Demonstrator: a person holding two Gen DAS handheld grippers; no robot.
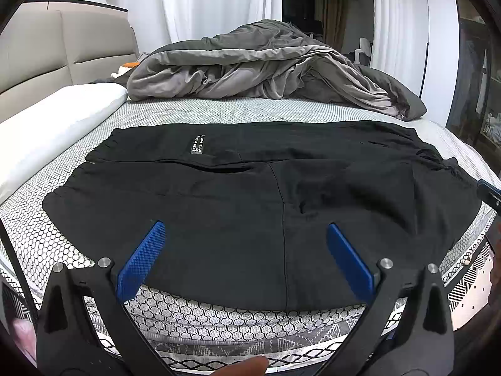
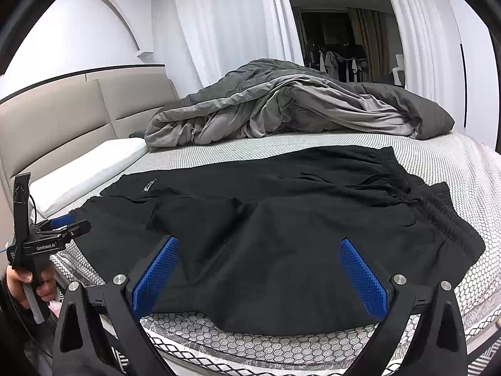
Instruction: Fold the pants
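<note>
While both sets of fingers stand wide apart and empty, the pants (image 1: 250,194) lie flat on the bed (image 1: 219,307), long axis left-right; waistband (image 2: 438,213) nearest right gripper (image 2: 260,269), legs toward left gripper (image 1: 244,257).

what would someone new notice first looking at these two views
The black pants dominate, spread flat across the near part of the honeycomb-patterned mattress, with a small white label on the far leg. Behind them a crumpled grey duvet is heaped at the far side of the bed. Blue-padded jaws frame each view: the left gripper and right gripper both stand wide open over the near edge of the pants.
</note>
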